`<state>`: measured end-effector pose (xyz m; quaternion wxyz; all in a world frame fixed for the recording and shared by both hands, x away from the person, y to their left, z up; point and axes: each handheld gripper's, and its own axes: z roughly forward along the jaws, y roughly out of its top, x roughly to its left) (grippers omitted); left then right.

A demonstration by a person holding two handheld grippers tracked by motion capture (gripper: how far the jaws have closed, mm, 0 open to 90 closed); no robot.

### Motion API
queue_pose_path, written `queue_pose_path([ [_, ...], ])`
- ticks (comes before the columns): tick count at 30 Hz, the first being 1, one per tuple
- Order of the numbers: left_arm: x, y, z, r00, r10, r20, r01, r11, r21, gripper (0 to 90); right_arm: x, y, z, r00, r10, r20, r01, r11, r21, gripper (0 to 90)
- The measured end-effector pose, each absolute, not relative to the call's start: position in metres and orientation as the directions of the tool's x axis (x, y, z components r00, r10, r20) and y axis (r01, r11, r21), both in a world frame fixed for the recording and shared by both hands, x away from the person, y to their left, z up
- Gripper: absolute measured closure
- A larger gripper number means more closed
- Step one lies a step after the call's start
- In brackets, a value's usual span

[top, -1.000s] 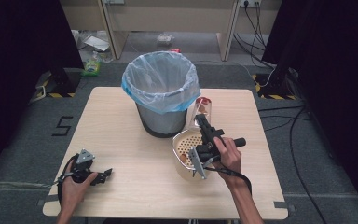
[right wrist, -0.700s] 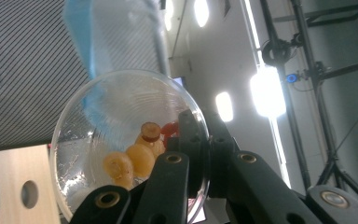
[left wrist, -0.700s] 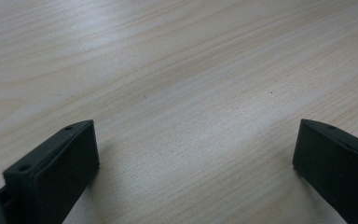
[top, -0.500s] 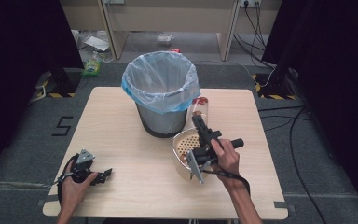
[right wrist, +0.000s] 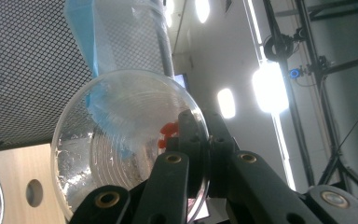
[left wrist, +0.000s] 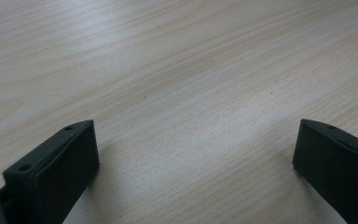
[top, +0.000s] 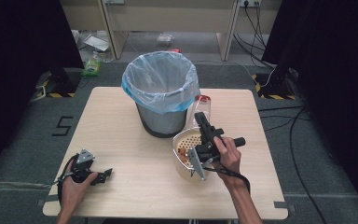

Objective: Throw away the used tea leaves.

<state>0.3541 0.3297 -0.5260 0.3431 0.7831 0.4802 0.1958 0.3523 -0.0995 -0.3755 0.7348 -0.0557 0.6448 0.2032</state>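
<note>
Table [top: 121,116]: pale wood, bears everything below.

Bin [top: 161,93]: mesh wall, blue liner folded over the rim. Stands at the table's back centre.

Strainer [top: 179,140]: cream, perforated, orange scraps inside. Sits just in front of the bin, to its right.

Left gripper [top: 103,175]: rests at the near left corner, well apart from the rest. Jaws stand wide, nothing between them.

Right gripper [top: 200,117]: reaches over the strainer and points up and away. Jaws clamped on the cup's wall, one inside and one outside as far as can be told.

Cup [top: 204,106]: clear plastic, red at its far end. Held just right of the bin and behind the strainer; cannot tell whether lifted clear of the table.

- Handling, as a judgement: light, thin-walled, likely to flex or crack under a hard squeeze. Smooth and probably slippery, smeared inside.
- Hold: best taken at the wall near the base or rim, where stiffest, as now. Calls for a slow tilt so the pinch does not swivel.

Red bits [right wrist: 168,130]: small, cling inside the cup.

Views:

- The high view gives the layout, both hands and the strainer's contents.
- The right gripper view looks up through the cup's ribbed base and adds the bits, the smears, the bin's mesh and the ceiling lights.
- The left gripper view gives bare wood between parted jaws.
</note>
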Motion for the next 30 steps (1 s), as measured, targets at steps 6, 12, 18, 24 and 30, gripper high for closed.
queue_pose_path([
  [6,0.354,0.330,-0.526,0.462,0.886,-0.023,0.618,-0.304,0.725,0.0,0.358,-0.110,-0.368,-0.047,0.385,-0.922,-0.338,0.862,0.377,88.4],
  [12,0.354,0.330,-0.526,0.462,0.887,-0.023,0.618,-0.303,0.725,0.0,0.363,-0.120,-0.358,-0.189,0.553,-0.811,-0.314,0.749,0.584,88.3],
  [18,0.354,0.330,-0.526,0.462,0.887,-0.023,0.618,-0.303,0.726,0.0,0.373,-0.132,-0.351,-0.341,0.682,-0.647,-0.216,0.613,0.760,88.2],
  [24,0.354,0.330,-0.526,0.462,0.887,-0.023,0.618,-0.303,0.726,0.0,0.387,-0.151,-0.345,-0.423,0.775,-0.468,-0.115,0.467,0.877,88.1],
  [30,0.354,0.330,-0.526,0.462,0.887,-0.023,0.618,-0.303,0.725,0.0,0.406,-0.166,-0.339,-0.483,0.813,-0.325,-0.026,0.358,0.933,88.2],
])
